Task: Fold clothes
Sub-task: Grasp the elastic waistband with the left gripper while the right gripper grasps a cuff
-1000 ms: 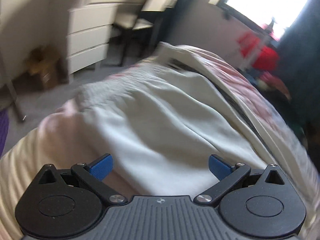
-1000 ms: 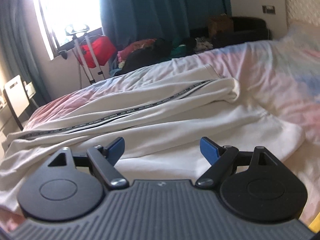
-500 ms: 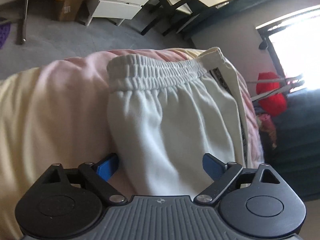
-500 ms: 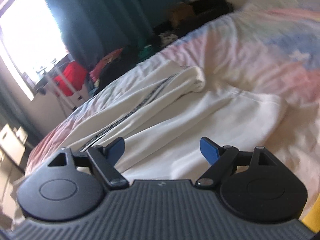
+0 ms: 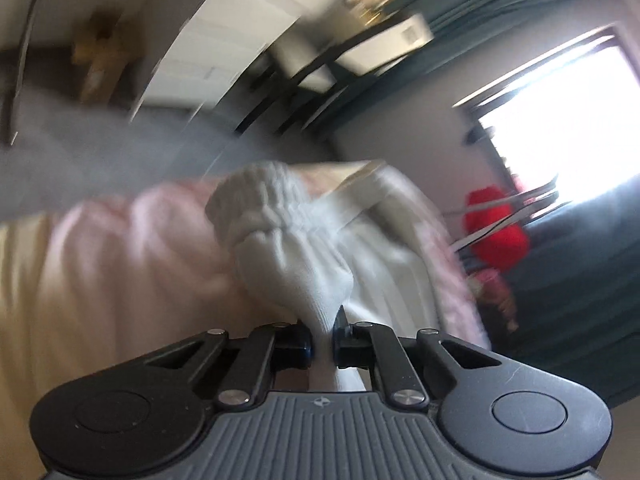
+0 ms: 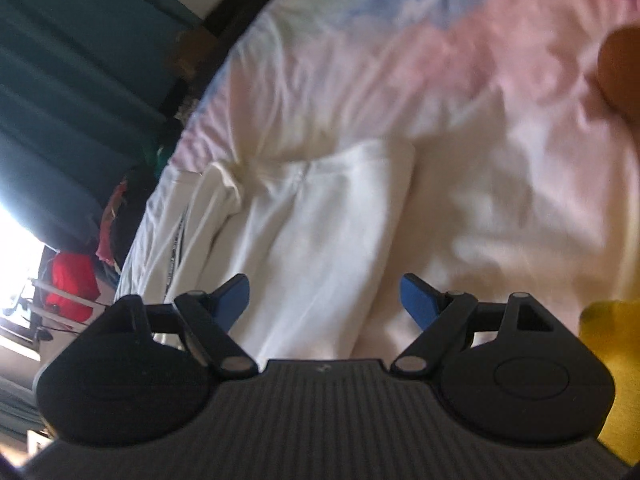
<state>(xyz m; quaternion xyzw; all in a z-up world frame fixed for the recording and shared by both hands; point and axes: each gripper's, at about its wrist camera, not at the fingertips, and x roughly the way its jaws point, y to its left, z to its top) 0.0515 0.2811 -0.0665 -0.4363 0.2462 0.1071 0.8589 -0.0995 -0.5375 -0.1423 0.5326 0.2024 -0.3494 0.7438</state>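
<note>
Pastel pink-and-cream bedding (image 6: 460, 92) covers the bed where the white sweatpants (image 6: 320, 232) lie stretched out. The left gripper (image 5: 323, 340) is pressed together on a bunch of fabric just below the elastic waistband (image 5: 264, 196), while the right gripper (image 6: 323, 298) hangs spread over the leg end, touching nothing. The first fold seems just begun; next the right must pinch its end so both can lift together.

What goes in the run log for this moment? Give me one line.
phase: grasping | left gripper: shut on white sweatpants near waistband | right gripper: open above pant leg | surface: pastel bedsheet
</note>
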